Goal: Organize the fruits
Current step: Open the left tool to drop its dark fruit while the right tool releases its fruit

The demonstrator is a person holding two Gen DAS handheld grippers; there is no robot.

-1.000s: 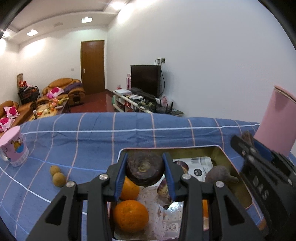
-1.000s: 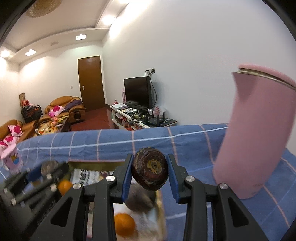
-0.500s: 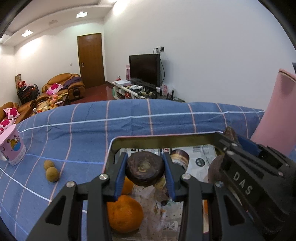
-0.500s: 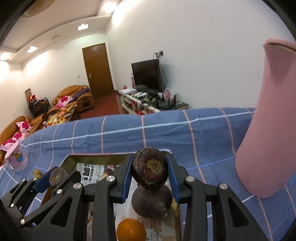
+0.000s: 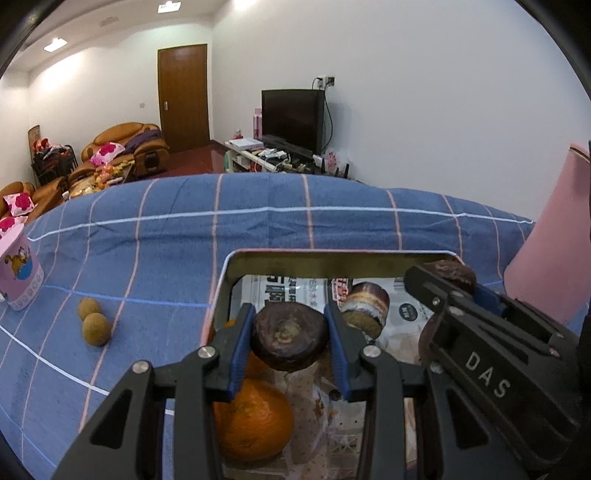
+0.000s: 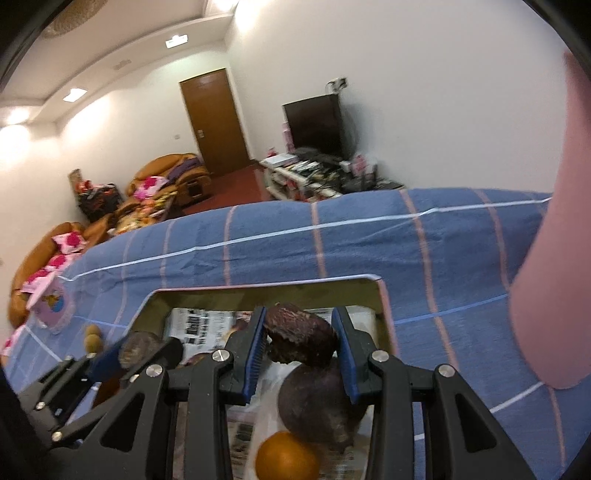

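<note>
Jaws of both grippers pinch wrinkled dark round fruits above metal tin point(image 5: 332, 258).

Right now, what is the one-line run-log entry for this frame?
left gripper: shut on dark round fruit | right gripper: shut on dark wrinkled fruit | both over tin tray | oranges inside

Bright ceiling lights point(image 5: 168, 6) above the door point(image 5: 183, 96) light the room evenly; the right wrist view is motion-blurred, with fisheye-bent, dark edges.
</note>
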